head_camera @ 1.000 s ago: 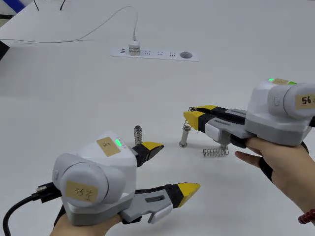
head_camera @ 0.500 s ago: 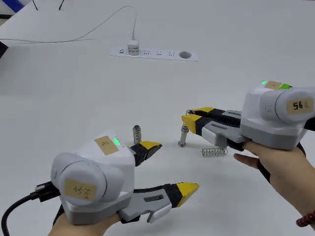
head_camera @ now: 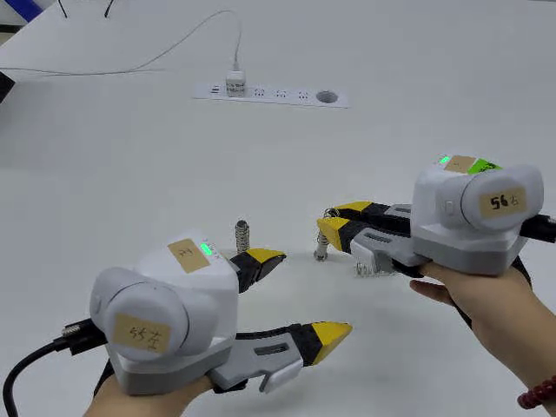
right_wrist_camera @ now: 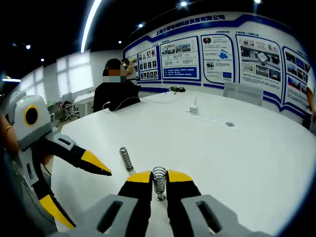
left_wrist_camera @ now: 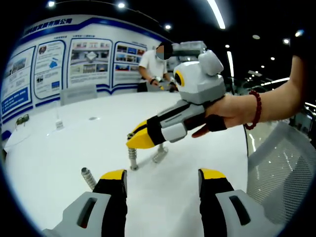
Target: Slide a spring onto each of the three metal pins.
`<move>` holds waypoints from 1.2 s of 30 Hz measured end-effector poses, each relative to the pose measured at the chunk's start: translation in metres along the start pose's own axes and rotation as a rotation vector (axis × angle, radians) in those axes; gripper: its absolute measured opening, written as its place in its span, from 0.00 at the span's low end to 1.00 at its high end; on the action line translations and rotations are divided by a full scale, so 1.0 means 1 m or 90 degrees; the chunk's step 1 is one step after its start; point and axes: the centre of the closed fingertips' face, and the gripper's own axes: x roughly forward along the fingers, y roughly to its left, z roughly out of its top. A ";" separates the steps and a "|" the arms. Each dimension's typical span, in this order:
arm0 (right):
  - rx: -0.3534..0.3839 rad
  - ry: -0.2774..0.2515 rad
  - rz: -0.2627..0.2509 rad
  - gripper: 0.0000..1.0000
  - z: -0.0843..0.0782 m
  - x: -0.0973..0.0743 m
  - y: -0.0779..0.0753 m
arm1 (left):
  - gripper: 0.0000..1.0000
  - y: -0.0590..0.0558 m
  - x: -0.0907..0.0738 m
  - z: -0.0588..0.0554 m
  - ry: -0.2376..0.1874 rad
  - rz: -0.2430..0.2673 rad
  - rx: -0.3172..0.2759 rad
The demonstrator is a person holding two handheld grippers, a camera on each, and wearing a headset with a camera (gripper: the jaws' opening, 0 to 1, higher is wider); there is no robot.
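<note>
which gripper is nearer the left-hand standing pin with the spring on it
Left. The left gripper is open, with one jaw tip just beside the pin. The right gripper is further off, its jaws either side of the other pin.

Broad white table (head_camera: 130, 174) with an inset power strip (head_camera: 271, 94) and plugged cable (head_camera: 238, 48); blue-trimmed display boards (right_wrist_camera: 207, 54) line the far wall (right_wrist_camera: 113, 53), strip lights (right_wrist_camera: 91, 22) run across a dark ceiling (right_wrist_camera: 49, 24), and bright panes (right_wrist_camera: 74, 69) at left are perhaps windows.

Sprung pin (head_camera: 242, 235) left of second pin (head_camera: 322, 249), power strip (head_camera: 271, 94) behind
</note>
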 end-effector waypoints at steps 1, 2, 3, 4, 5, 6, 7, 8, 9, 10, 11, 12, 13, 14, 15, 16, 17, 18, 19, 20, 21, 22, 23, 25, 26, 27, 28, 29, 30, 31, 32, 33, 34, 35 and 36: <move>0.000 0.001 0.001 0.12 -0.001 0.001 0.000 | 0.60 0.000 0.000 0.000 0.000 0.000 0.000; -0.002 0.005 0.001 0.12 -0.002 0.001 0.001 | 0.59 0.000 0.000 0.000 -0.001 -0.001 -0.002; -0.002 0.006 0.002 0.12 -0.003 0.002 0.001 | 0.59 0.001 0.000 0.000 -0.001 0.000 -0.002; -0.003 0.007 0.002 0.12 -0.003 0.002 0.001 | 0.59 0.001 0.000 0.000 -0.001 0.000 -0.001; -0.005 0.010 0.002 0.12 -0.005 0.003 0.001 | 0.59 0.001 0.000 0.000 -0.001 0.000 -0.001; -0.006 0.011 0.002 0.12 -0.005 0.003 0.002 | 0.59 0.001 0.000 0.000 -0.001 0.000 -0.001; -0.007 0.013 0.002 0.12 -0.006 0.004 0.002 | 0.59 0.001 0.000 0.000 -0.001 0.000 -0.001; -0.007 0.015 0.001 0.12 -0.007 0.004 0.002 | 0.59 0.001 0.000 0.000 -0.001 0.000 -0.001; -0.009 0.017 0.001 0.12 -0.008 0.005 0.003 | 0.59 0.001 0.000 0.000 -0.001 0.000 -0.001; -0.011 0.020 0.001 0.12 -0.010 0.005 0.003 | 0.59 0.001 0.000 0.000 -0.001 0.001 0.000; -0.013 0.020 0.001 0.12 -0.011 0.005 0.004 | 0.59 0.001 0.000 0.000 -0.001 0.001 -0.001; -0.014 0.021 0.001 0.12 -0.012 0.006 0.004 | 0.59 0.002 0.000 0.000 -0.001 0.003 -0.001; -0.015 0.023 0.001 0.12 -0.013 0.006 0.005 | 0.59 0.002 -0.001 0.000 -0.001 0.004 -0.001; -0.016 0.024 0.000 0.12 -0.013 0.007 0.004 | 0.59 0.002 -0.001 0.000 -0.002 0.003 -0.002; -0.018 0.026 -0.002 0.12 -0.015 0.007 0.005 | 0.59 0.002 -0.001 0.001 -0.002 0.003 -0.002; -0.019 0.028 -0.003 0.12 -0.016 0.008 0.004 | 0.59 0.003 -0.001 0.001 -0.002 0.004 -0.001; -0.020 0.031 -0.004 0.12 -0.017 0.008 0.004 | 0.59 0.003 -0.001 0.001 -0.002 0.004 -0.001; -0.021 0.032 -0.004 0.12 -0.018 0.009 0.004 | 0.59 0.003 -0.001 0.001 -0.003 0.005 -0.002; -0.021 0.033 -0.005 0.12 -0.019 0.009 0.004 | 0.59 0.003 -0.001 0.001 -0.003 0.005 -0.002; -0.023 0.036 -0.006 0.12 -0.020 0.009 0.004 | 0.59 0.003 -0.001 0.001 -0.003 0.005 -0.001; -0.024 0.037 -0.006 0.12 -0.022 0.010 0.004 | 0.59 0.003 -0.001 0.001 -0.004 0.005 -0.001; -0.024 0.040 -0.007 0.12 -0.023 0.010 0.004 | 0.58 0.003 -0.001 0.001 -0.005 0.003 -0.001; -0.023 0.041 -0.007 0.12 -0.024 0.011 0.004 | 0.57 0.002 -0.002 0.001 -0.005 0.003 -0.001; -0.023 0.045 -0.008 0.12 -0.026 0.011 0.003 | 0.58 0.002 -0.002 0.002 -0.005 0.003 0.000; -0.021 0.039 -0.007 0.12 -0.025 0.011 0.003 | 0.58 0.002 -0.002 0.002 -0.005 0.003 0.001; -0.021 0.041 -0.008 0.12 -0.025 0.011 0.003 | 0.57 0.002 -0.002 0.002 -0.006 0.003 0.001; -0.021 0.041 -0.008 0.12 -0.025 0.011 0.002 | 0.57 0.002 -0.002 0.002 -0.007 0.002 0.001; -0.021 0.041 -0.008 0.12 -0.025 0.011 0.003 | 0.57 0.002 -0.002 0.002 -0.007 0.003 0.001; -0.021 0.042 -0.009 0.12 -0.025 0.011 0.002 | 0.57 0.002 -0.002 0.002 -0.007 0.003 0.002; -0.020 0.042 -0.008 0.12 -0.025 0.011 0.003 | 0.57 0.002 -0.002 0.002 -0.007 0.003 0.003; -0.015 0.043 -0.008 0.12 -0.025 0.010 0.003 | 0.57 0.002 -0.001 0.003 -0.008 0.003 0.003; -0.008 0.045 -0.006 0.12 -0.025 0.010 0.003 | 0.57 0.002 -0.002 0.003 -0.007 0.003 0.003; -0.003 0.043 -0.007 0.14 -0.024 0.010 0.003 | 0.57 0.001 -0.001 0.003 -0.007 0.002 0.005; -0.002 0.038 -0.008 0.17 -0.022 0.009 0.003 | 0.57 0.001 -0.001 0.003 -0.007 0.001 0.007; -0.004 0.036 -0.009 0.19 -0.021 0.008 0.004 | 0.57 0.000 -0.001 0.003 -0.007 0.001 0.009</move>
